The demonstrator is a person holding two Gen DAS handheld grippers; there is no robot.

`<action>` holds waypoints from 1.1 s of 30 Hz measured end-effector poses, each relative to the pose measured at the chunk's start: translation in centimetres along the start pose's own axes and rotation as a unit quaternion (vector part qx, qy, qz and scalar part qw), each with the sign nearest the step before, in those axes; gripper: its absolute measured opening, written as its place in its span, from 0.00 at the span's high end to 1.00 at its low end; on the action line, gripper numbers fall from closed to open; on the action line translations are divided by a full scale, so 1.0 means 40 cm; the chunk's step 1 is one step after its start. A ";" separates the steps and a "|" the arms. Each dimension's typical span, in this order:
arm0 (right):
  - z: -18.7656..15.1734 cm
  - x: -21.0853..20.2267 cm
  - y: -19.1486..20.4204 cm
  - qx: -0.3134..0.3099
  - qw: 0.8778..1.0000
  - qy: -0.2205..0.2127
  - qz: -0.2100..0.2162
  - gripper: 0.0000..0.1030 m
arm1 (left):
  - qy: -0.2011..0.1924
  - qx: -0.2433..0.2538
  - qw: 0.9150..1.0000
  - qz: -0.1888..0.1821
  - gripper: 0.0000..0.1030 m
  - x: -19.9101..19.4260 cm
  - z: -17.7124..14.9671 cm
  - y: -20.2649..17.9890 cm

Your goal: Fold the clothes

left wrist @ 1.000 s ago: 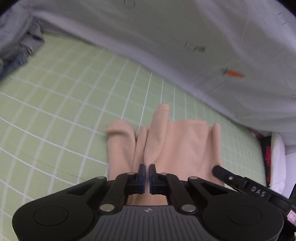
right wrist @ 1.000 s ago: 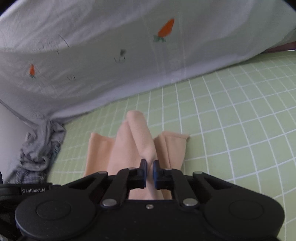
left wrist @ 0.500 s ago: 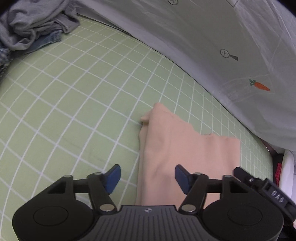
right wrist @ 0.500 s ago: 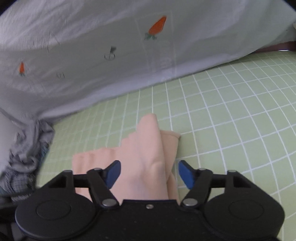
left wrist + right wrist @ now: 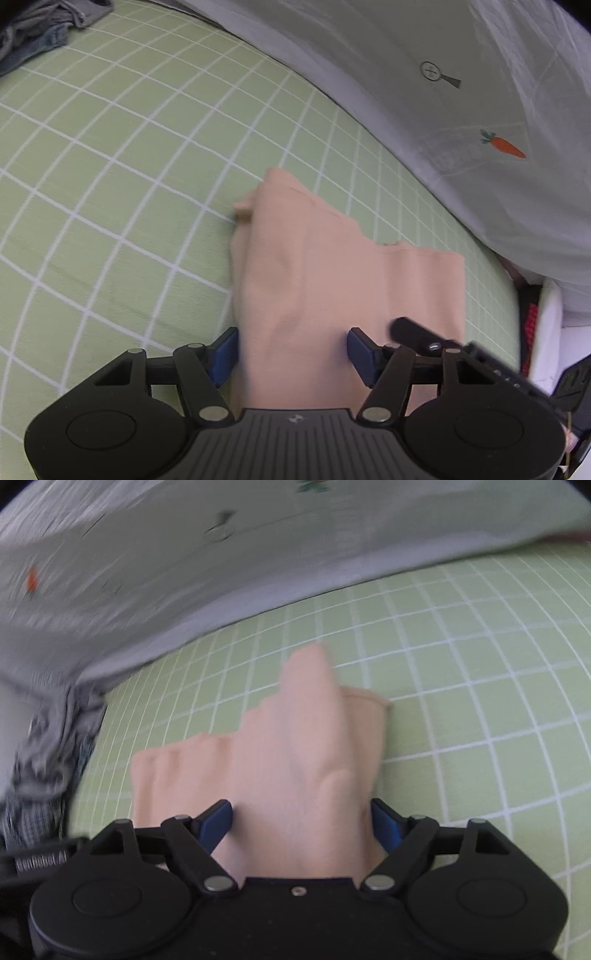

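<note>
Peach garment (image 5: 332, 273): folded, lying flat on the green grid-patterned bed sheet (image 5: 110, 184), near a pale grey carrot-print cover (image 5: 480, 110) along the far side. Left gripper (image 5: 291, 350) and right gripper (image 5: 301, 823): jaws spread wide over the near edge of the cloth, blue pads holding nothing. Heap of grey and denim clothes (image 5: 44, 753): at the sheet's edge, apart from the garment

Peach garment (image 5: 332, 273): soft matt cloth. Green checked sheet (image 5: 110, 177): matt woven cloth. Left gripper (image 5: 291, 350): matt black plastic, ribbed housing, metal rivets.
</note>
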State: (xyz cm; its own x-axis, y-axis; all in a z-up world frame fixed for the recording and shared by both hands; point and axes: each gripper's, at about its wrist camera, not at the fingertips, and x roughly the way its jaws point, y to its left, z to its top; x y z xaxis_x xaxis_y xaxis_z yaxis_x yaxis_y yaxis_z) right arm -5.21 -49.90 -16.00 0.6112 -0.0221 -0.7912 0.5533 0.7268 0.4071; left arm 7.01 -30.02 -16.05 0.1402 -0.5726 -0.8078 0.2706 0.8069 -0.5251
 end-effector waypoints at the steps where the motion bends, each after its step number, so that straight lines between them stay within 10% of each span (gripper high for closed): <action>1: -0.002 0.004 0.004 -0.002 1.000 0.003 0.004 0.32 | 0.000 -0.005 1.000 -0.008 0.53 0.001 -0.004 0.002; 3: -0.013 0.000 0.013 0.006 1.000 0.009 0.025 0.50 | -0.001 -0.033 0.999 -0.029 0.77 -0.002 -0.020 0.015; 7: -0.044 -0.040 0.034 0.034 0.998 0.019 0.042 0.68 | 0.007 -0.048 0.998 -0.044 0.82 -0.046 -0.059 0.025; 22: -0.300 -0.387 0.130 0.108 0.993 -0.047 -0.011 0.70 | 0.046 0.029 0.992 -0.113 0.82 -0.226 -0.260 -0.035; 33: -0.471 -0.595 -0.119 0.189 0.975 -0.107 -0.044 0.70 | 0.083 0.138 0.979 -0.127 0.82 -0.154 -0.474 -0.297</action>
State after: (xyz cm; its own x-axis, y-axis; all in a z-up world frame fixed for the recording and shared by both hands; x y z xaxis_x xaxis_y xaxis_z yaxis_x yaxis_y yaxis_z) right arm -33.08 -39.89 -7.70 0.6339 -0.2450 -0.7336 0.7531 0.4117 0.5132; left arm -15.15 -33.33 -9.90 -0.1148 -0.6998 -0.7050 0.5264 0.5591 -0.6406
